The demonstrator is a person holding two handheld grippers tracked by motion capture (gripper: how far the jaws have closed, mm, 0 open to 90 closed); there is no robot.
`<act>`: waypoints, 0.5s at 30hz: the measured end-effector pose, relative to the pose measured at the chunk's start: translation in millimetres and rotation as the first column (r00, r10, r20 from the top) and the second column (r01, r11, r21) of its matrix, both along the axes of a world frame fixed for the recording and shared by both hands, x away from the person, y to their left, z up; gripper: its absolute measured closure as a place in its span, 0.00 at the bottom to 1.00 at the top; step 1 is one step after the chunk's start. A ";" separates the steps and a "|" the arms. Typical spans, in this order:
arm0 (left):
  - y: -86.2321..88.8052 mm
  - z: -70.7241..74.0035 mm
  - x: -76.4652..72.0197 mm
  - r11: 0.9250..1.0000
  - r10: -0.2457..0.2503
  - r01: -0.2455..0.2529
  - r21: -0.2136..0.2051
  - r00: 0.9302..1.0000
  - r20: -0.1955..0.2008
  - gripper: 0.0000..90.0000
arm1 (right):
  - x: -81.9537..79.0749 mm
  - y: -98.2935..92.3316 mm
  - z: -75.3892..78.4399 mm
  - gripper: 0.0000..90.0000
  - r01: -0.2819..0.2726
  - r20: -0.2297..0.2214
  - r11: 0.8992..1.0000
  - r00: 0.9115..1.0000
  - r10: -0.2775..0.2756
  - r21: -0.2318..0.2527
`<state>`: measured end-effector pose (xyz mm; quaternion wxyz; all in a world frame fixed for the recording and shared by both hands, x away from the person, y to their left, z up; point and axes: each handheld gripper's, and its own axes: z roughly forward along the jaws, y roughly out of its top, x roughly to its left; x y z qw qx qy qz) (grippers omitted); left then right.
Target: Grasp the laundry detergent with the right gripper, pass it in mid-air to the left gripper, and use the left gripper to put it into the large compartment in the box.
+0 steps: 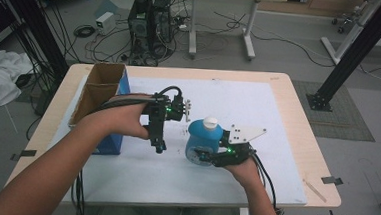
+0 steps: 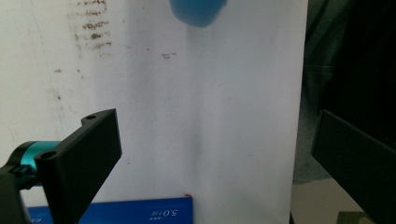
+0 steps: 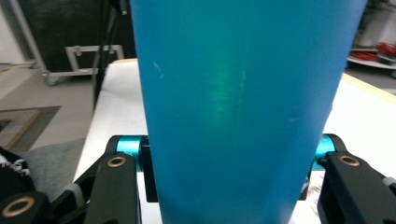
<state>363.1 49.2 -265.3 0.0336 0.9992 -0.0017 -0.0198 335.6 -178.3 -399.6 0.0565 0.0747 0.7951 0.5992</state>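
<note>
A: What is sitting nearest, at the bottom of the high view?

B: Two forearms are coming in from the bottom edge. The right hand, lower centre-right, is holding the right gripper (image 1: 206, 156), and its jaws are clamping the lower body of a blue bottle (image 1: 204, 138) with a white cap (image 1: 210, 122). In the right gripper view the bottle (image 3: 243, 107) is standing between the jaws, pressed on both sides.

A: Why is it being gripped so low?

B: Probably to be keeping the cap free and the bottle upright on the white mat (image 1: 234, 185), so that the other gripper could be reaching the top. That is a judgement only.

A: And the left one?

B: The left gripper (image 1: 158, 148) is hanging at centre-left, pointing down at the mat, just beside the bottle but apart from it. In the left gripper view its jaws are standing wide, with nothing between them, and the bottle's blue edge (image 2: 198, 11) is peeking in at the top.

A: What is lying farther back?

B: An open blue box (image 1: 102, 89) is standing at the left of the table (image 1: 302, 124). Beyond, at the upper left, a computer tower (image 1: 150, 30) and cables are sitting on the floor.
</note>
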 end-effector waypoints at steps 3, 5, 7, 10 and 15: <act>0.1 0.9 -1.3 1.000 -0.003 0.003 0.003 1.000 -0.004 0.02 | 2.1 10.4 -2.3 0.50 -0.030 0.010 0.999 1.000 0.030 0.018; 0.3 2.0 -2.2 1.000 -0.004 0.004 0.008 1.000 0.003 0.02 | 2.5 16.0 -2.3 0.50 -0.044 0.016 0.999 0.999 0.044 0.007; 0.2 2.2 -3.2 1.000 -0.006 0.006 0.009 1.000 0.000 0.02 | 3.6 22.3 -2.8 0.50 -0.060 0.025 0.998 0.998 0.059 0.011; 0.2 2.0 -4.2 1.000 -0.001 0.001 0.011 1.000 -0.001 0.02 | 5.2 34.3 -4.0 0.50 -0.097 0.029 0.995 0.995 0.097 -0.003; -0.8 5.4 -6.1 1.000 -0.014 0.014 0.013 1.000 0.001 0.02 | 5.8 45.3 -3.4 0.50 -0.114 0.012 0.993 0.993 0.114 0.010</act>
